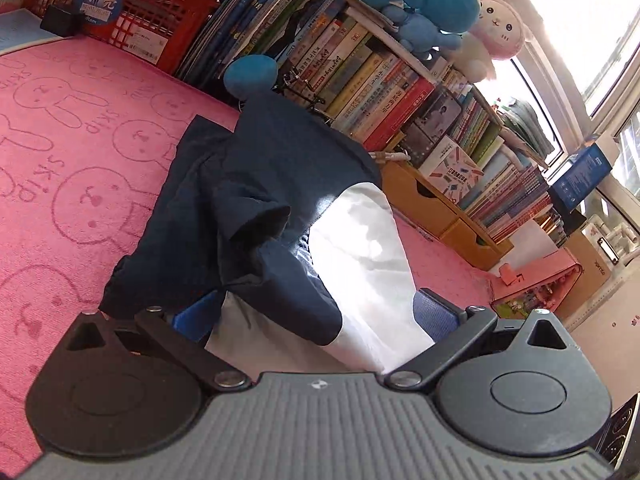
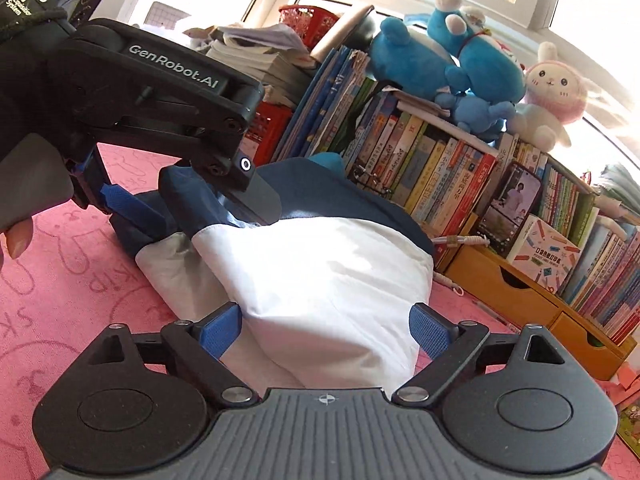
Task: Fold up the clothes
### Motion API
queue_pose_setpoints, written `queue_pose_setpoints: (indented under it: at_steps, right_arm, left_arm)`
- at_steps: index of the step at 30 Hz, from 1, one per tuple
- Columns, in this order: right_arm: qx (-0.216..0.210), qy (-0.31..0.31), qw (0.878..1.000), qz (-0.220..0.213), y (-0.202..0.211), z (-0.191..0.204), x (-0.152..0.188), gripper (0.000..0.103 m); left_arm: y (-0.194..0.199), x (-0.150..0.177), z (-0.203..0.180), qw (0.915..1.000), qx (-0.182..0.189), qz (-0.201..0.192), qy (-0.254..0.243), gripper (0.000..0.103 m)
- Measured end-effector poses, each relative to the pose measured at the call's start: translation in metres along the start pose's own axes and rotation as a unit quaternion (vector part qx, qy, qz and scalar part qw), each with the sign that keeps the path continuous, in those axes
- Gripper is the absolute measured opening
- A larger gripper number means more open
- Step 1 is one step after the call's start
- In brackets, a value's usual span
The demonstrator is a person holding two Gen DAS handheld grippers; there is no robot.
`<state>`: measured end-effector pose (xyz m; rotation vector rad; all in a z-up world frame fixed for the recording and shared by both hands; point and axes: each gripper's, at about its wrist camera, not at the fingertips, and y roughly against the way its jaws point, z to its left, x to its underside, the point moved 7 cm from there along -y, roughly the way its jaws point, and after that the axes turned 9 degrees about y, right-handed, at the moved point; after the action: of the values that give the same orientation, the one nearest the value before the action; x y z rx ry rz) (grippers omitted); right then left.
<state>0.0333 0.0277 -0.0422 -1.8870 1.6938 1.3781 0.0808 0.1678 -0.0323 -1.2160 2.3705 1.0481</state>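
Now the shirt (image 2: 304, 264) lies bunched on the pink mat (image 1: 72, 128). It is soft, light and floppy. My right tongs (image 2: 324, 328) are spread around its white edge. My left tongs (image 1: 316, 320) are spread too. Corners are best to pinch.

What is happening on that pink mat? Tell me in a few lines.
A person is folding a navy and white shirt on the pink mat with two handheld grippers. The right gripper stands open around the white end without pressing it. The left gripper is also open, over the navy part, near the bookshelf.
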Motion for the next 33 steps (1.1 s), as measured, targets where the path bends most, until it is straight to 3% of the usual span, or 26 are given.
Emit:
queue_pose_setpoints:
  at_steps: [5, 7, 8, 9, 11, 13, 14, 16, 17, 18, 19, 20, 21, 22, 23, 24, 25, 28, 33]
  right_arm:
    - [0.01, -0.042, 0.999, 0.023, -0.001, -0.011, 0.014, 0.092]
    - [0.013, -0.061, 0.998, 0.03, -0.001, -0.018, 0.018, 0.092]
    - [0.014, -0.069, 0.997, 0.033, -0.001, -0.021, 0.021, 0.092]
    - [0.016, -0.073, 0.997, 0.034, -0.001, -0.024, 0.022, 0.093]
    - [0.02, -0.079, 0.996, 0.036, 0.0, -0.03, 0.026, 0.098]
    - [0.017, -0.086, 0.995, 0.04, -0.001, -0.032, 0.029, 0.098]
    - [0.016, -0.089, 0.995, 0.042, -0.001, -0.033, 0.03, 0.098]
    - [0.017, -0.089, 0.995, 0.045, -0.003, -0.033, 0.03, 0.098]
    - [0.018, -0.088, 0.995, 0.046, -0.003, -0.032, 0.03, 0.098]
    - [0.019, -0.086, 0.995, 0.047, -0.004, -0.032, 0.03, 0.098]
    - [0.02, -0.086, 0.995, 0.048, -0.003, -0.031, 0.031, 0.098]
    - [0.02, -0.086, 0.995, 0.048, -0.003, -0.031, 0.031, 0.098]
    - [0.021, -0.088, 0.995, 0.048, -0.003, -0.032, 0.031, 0.099]
    - [0.021, -0.089, 0.995, 0.049, -0.003, -0.032, 0.032, 0.099]
    - [0.022, -0.092, 0.994, 0.051, -0.003, -0.033, 0.033, 0.099]
    - [0.022, -0.095, 0.994, 0.054, -0.004, -0.034, 0.033, 0.101]
    - [0.021, -0.097, 0.993, 0.056, -0.006, -0.035, 0.034, 0.102]
    - [0.012, -0.097, 0.993, 0.062, -0.009, -0.035, 0.035, 0.103]
    - [0.018, -0.081, 0.995, 0.063, -0.009, -0.03, 0.034, 0.103]
  left_arm:
    - [-0.019, -0.007, 0.005, 0.9982, -0.022, -0.038, 0.04, 0.101]
    - [-0.018, -0.008, 0.006, 0.9966, -0.045, -0.06, 0.033, 0.075]
    - [-0.016, -0.009, 0.007, 0.9953, -0.055, -0.073, 0.03, 0.052]
    - [-0.01, -0.01, 0.007, 0.9932, -0.056, -0.099, 0.025, 0.037]
    - [0.0, -0.015, 0.012, 0.9897, -0.059, -0.126, 0.034, 0.034]
    - [0.009, -0.019, 0.017, 0.9857, -0.062, -0.15, 0.044, 0.034]
    - [0.006, -0.02, 0.02, 0.9865, -0.062, -0.142, 0.053, 0.036]
    - [-0.004, -0.019, 0.023, 0.9886, -0.06, -0.118, 0.071, 0.066]
    - [-0.01, -0.017, 0.019, 0.9898, -0.059, -0.113, 0.065, 0.092]
    - [-0.015, -0.014, 0.015, 0.9909, -0.057, -0.107, 0.058, 0.1]
    - [-0.021, -0.011, 0.012, 0.9919, -0.055, -0.102, 0.052, 0.1]
    - [-0.026, -0.009, 0.008, 0.9928, -0.054, -0.098, 0.045, 0.09]
    - [-0.026, -0.007, 0.003, 0.9924, -0.056, -0.106, 0.029, 0.062]
    - [-0.024, -0.006, 0.002, 0.9916, -0.056, -0.113, 0.026, 0.046]
    - [-0.022, -0.005, 0.001, 0.9908, -0.056, -0.121, 0.022, 0.031]
    - [-0.019, -0.005, 0.001, 0.9899, -0.056, -0.128, 0.02, 0.023]
    - [-0.013, -0.008, 0.004, 0.9886, -0.053, -0.138, 0.029, 0.018]
    - [0.002, -0.018, 0.015, 0.9836, -0.06, -0.165, 0.04, 0.016]
    - [0.001, -0.026, 0.037, 0.9849, -0.06, -0.145, 0.072, 0.018]
